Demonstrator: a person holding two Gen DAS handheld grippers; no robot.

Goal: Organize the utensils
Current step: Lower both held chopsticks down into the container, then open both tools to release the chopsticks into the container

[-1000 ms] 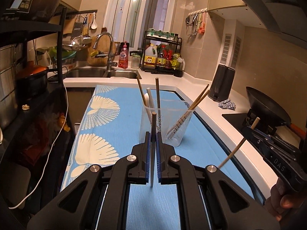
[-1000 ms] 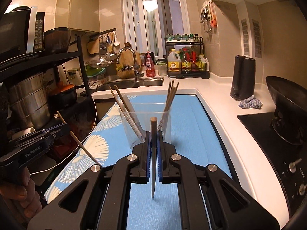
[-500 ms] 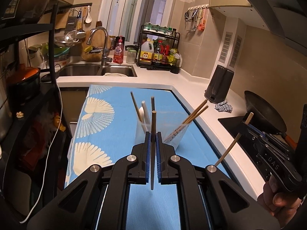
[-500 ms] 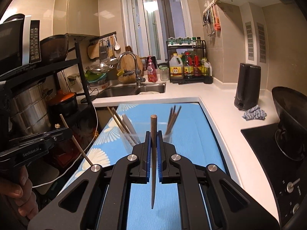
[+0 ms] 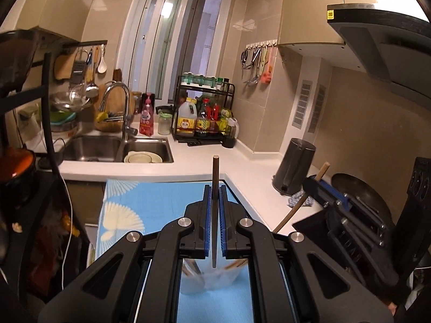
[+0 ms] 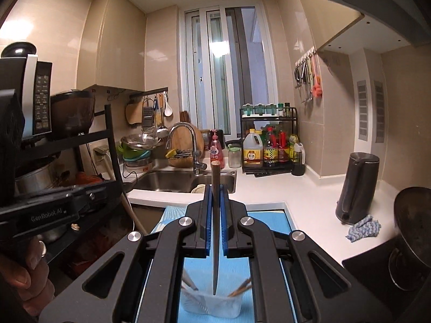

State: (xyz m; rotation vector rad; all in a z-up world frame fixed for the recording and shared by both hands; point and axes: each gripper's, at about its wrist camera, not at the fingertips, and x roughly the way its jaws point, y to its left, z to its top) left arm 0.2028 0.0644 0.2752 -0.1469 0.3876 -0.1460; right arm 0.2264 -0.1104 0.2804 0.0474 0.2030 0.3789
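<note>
We have raised both claws since a second ago, and the clear container point(image 6: 210, 305) on the blue cloth point(image 5: 150, 202), in front of us before, now sits low under them. The left claw point(image 5: 214, 188) is clamped on one dark chopstick point(image 5: 214, 212), held upright; the right claw point(image 6: 215, 191) grips its own chopstick point(image 6: 215, 228) the same way, tip just above the container's mouth. We judge both sticks are ready to drop in beside the chopsticks already standing there.
</note>
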